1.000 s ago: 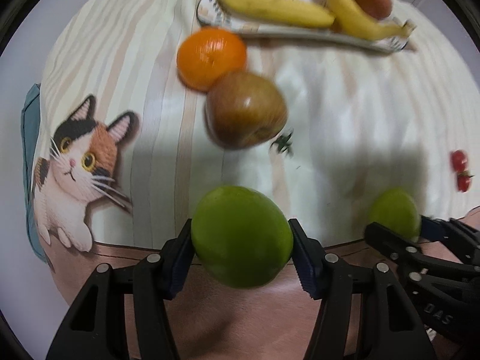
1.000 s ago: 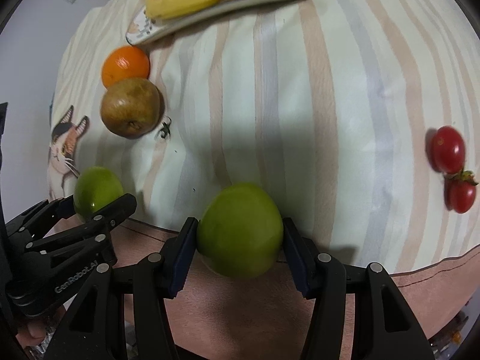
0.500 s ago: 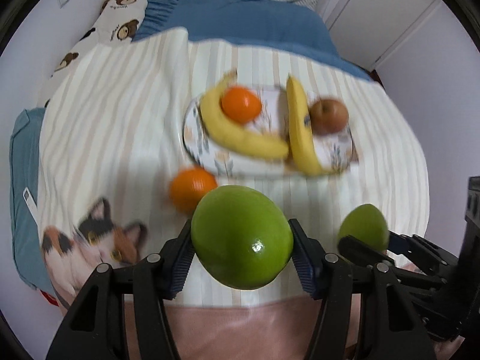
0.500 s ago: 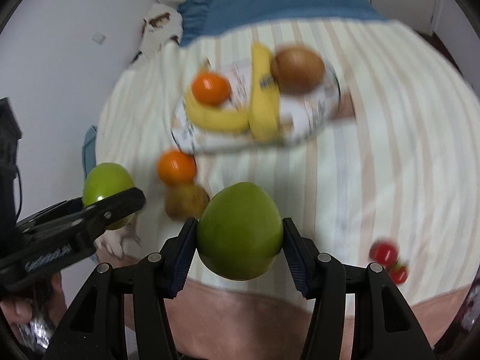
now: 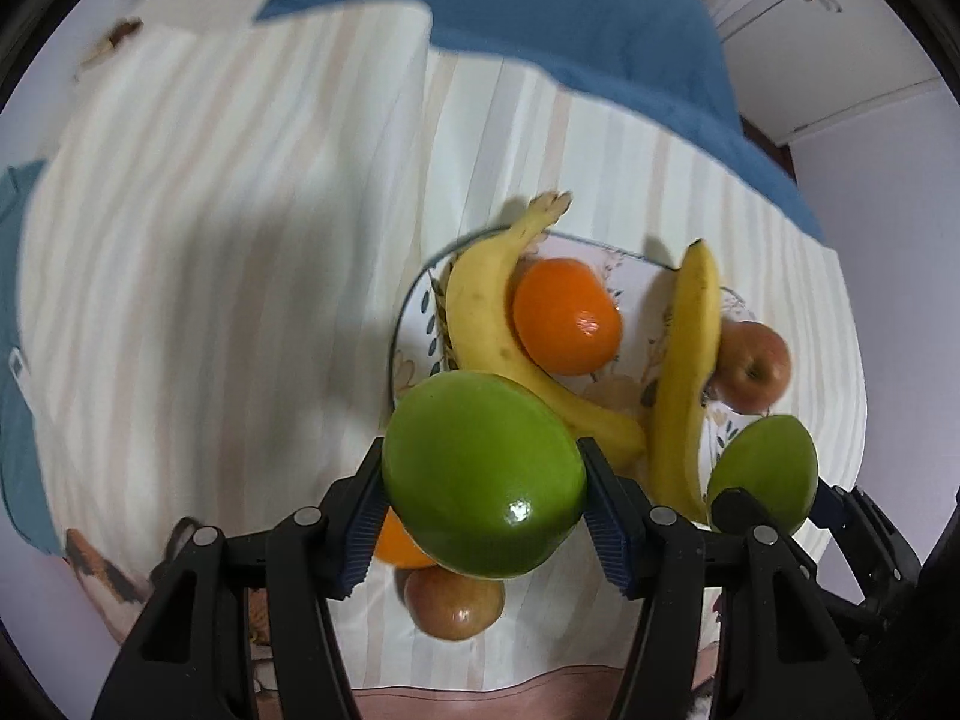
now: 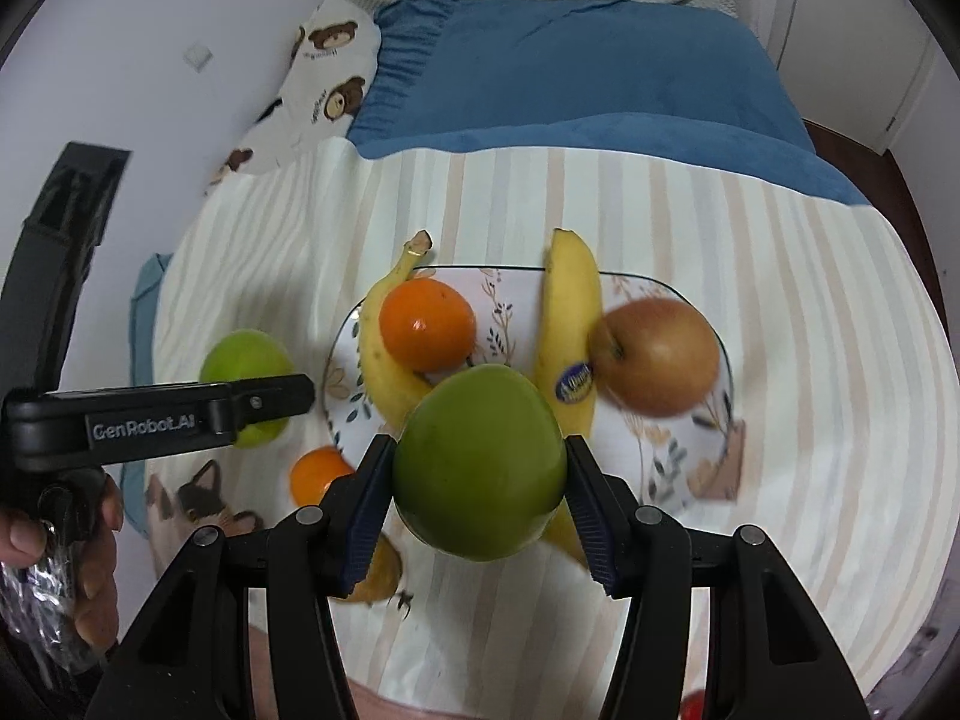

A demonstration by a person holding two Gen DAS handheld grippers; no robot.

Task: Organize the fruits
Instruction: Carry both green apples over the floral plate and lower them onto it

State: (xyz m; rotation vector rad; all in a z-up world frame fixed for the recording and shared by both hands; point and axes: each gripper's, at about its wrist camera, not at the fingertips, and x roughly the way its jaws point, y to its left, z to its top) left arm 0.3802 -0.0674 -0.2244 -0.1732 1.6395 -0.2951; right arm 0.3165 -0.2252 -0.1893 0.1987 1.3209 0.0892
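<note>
Bed [image 6: 810, 360], striped cover: it carried the plate [image 6: 690, 468] and the loose fruit.

Step in hand, as I judged it: bringing both green apples over the plate. To do it well I would lower each onto a bare patch of plate, the near right corner looking freest, and part the jaws only once the fruit rests, since round fruit may roll against the bananas.

Plate held two bananas [image 6: 570, 324], one orange [image 6: 427, 324] and a brown apple [image 6: 657, 357].

Left hand-held gripper [image 5: 485, 480] was clamped on a green apple [image 5: 480, 468], above the plate's near left edge. Right hand-held gripper [image 6: 477, 474] was clamped on the second green apple [image 6: 480, 462], over the plate's near edge.

Off the plate, near its near left corner: a second orange [image 6: 318, 471] and a brownish fruit [image 5: 453, 606].
</note>
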